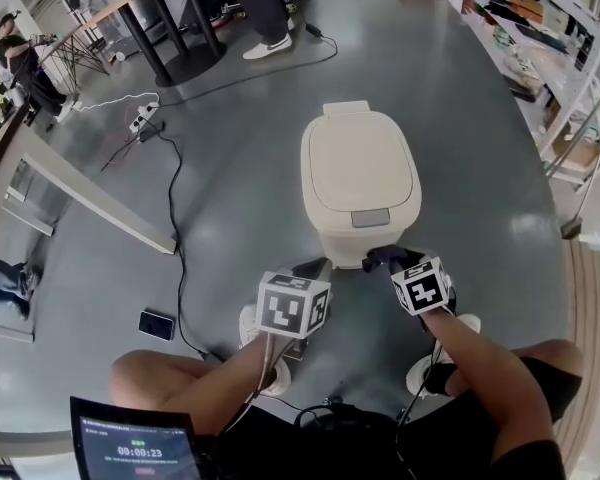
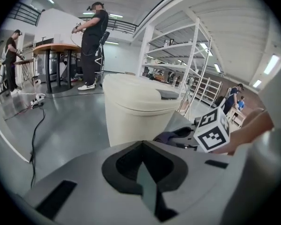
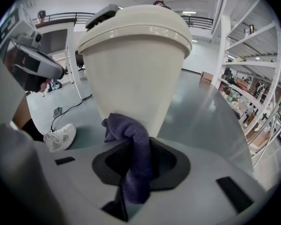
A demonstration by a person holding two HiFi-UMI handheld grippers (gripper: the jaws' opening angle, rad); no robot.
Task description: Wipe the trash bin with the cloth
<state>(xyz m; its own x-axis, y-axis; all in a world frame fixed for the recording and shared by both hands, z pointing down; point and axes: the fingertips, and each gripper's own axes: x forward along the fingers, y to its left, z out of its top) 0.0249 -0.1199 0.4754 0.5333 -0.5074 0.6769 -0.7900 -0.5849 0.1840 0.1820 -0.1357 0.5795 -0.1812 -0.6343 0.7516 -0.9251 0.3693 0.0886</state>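
Right claw around cloth, beside bin

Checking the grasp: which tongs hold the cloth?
The right tongs, shut on the purple cloth by the bin; the left tongs are shut, empty.

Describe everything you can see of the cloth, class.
The cloth is dark purple-blue, soft and fuzzy like towelling. It is bunched into a thick roll, clamped between the jaws of the right gripper. Its rounded end sticks out ahead and seems pressed against the lower front wall of the cream trash bin.
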